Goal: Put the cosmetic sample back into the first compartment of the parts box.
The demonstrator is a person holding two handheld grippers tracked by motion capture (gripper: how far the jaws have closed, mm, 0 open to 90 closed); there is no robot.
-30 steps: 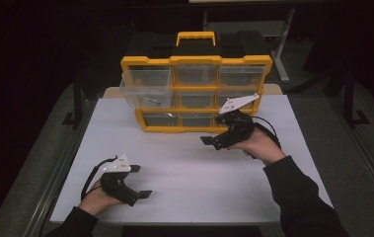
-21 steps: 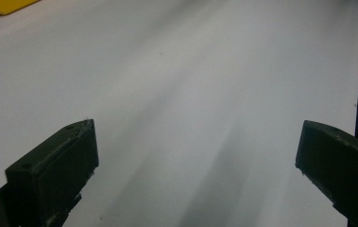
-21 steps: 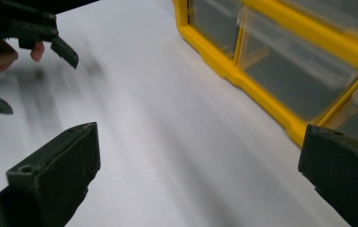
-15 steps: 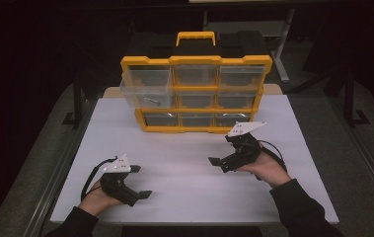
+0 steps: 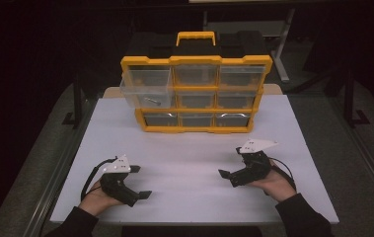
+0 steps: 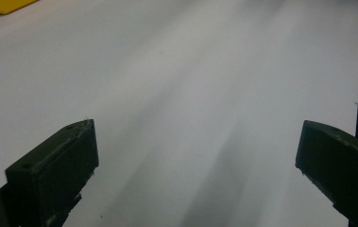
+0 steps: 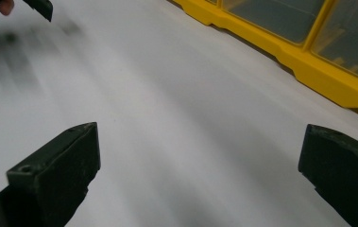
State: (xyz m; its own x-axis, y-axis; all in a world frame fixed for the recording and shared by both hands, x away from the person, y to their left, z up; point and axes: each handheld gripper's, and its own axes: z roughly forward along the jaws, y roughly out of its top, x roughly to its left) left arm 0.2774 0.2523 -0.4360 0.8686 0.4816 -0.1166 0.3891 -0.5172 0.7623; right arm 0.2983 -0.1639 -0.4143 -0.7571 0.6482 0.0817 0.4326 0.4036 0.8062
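While both grippers rest low on the white surface (image 5: 189, 153), the organizer (image 5: 196, 94) stands upper centre, its upper-left drawer (image 5: 146, 89) pulled out. Left gripper (image 5: 136, 181), lower left: jaws spread, empty. Right gripper (image 5: 230, 176), lower right: jaws spread, empty.

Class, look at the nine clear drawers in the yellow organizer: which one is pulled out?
The top-left drawer of the organizer: it juts forward past the yellow frame, with a small metal part inside. The others sit flush.
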